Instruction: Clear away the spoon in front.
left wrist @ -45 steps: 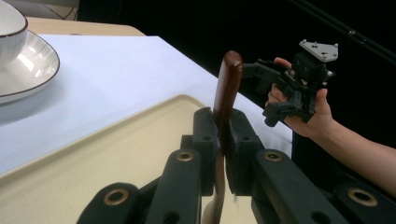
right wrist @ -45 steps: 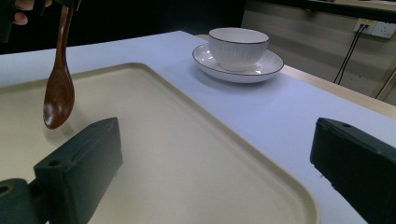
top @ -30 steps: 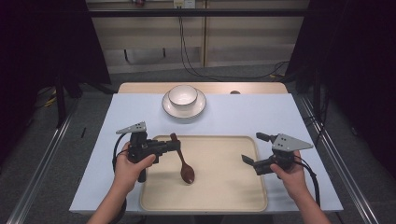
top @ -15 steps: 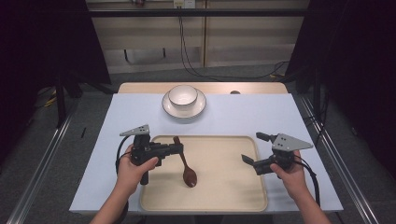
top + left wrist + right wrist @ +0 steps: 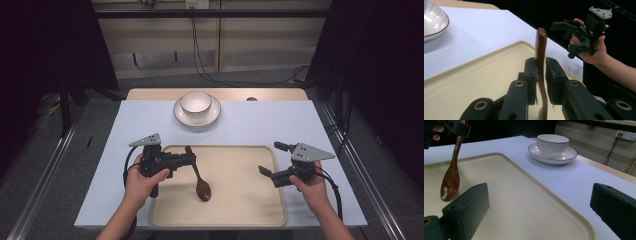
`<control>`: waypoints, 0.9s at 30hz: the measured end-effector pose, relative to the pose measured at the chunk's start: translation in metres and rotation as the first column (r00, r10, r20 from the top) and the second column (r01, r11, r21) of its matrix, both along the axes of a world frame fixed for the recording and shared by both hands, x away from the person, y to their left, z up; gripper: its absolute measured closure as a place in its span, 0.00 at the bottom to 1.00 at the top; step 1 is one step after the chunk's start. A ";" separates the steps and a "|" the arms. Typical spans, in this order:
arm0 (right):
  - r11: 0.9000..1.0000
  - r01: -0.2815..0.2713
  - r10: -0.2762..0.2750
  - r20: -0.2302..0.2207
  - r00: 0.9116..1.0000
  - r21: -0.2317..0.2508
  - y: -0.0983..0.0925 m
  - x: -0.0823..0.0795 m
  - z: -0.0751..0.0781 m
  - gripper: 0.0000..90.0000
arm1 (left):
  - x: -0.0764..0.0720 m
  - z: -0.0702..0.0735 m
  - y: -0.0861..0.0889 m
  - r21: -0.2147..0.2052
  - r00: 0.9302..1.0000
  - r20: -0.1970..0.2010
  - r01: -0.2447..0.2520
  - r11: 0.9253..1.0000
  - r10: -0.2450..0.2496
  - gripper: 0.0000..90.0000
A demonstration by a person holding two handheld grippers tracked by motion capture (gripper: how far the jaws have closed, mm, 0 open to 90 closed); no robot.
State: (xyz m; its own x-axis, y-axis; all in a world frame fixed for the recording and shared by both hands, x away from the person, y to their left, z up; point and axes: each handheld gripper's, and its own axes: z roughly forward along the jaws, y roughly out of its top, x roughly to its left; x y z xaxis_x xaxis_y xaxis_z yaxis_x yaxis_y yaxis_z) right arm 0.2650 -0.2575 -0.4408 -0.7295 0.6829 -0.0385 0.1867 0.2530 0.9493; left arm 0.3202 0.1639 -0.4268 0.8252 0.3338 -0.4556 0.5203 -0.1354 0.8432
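Observation:
A brown wooden spoon [image 5: 198,175] slants over the beige tray [image 5: 240,200], handle tip up and bowl low near the tray's surface. My left gripper [image 5: 191,159] is shut on the spoon's handle [image 5: 540,50], which stands between its jaws in the left gripper view. In the right gripper view the spoon [image 5: 450,182] hangs at the far left, and I cannot tell if its bowl touches the tray [image 5: 524,202]. My right gripper [image 5: 272,159] hovers over the tray's right edge, open and holding nothing [image 5: 539,207].
A white bowl [image 5: 196,102] sits on a white saucer [image 5: 212,116] at the back of the pale blue table cover [image 5: 300,125], beyond the tray. In the right gripper view, bowl [image 5: 552,142] and saucer [image 5: 570,155] are ahead.
My left gripper has edged a little to the right, and the spoon's bowl has shifted slightly toward the person. The right gripper has stayed put.

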 end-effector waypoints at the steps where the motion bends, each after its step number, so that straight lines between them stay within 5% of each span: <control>1: 1.000 -0.003 0.003 0.001 1.000 0.002 0.000 0.000 0.000 0.02 | 0.000 0.000 0.001 0.007 1.000 0.005 -0.002 1.000 0.002 0.88; 27: 1.000 0.002 -0.002 -0.003 1.000 0.000 0.001 0.001 -0.001 0.02 | 0.002 -0.001 0.002 0.096 0.992 0.121 -0.055 0.994 0.043 0.66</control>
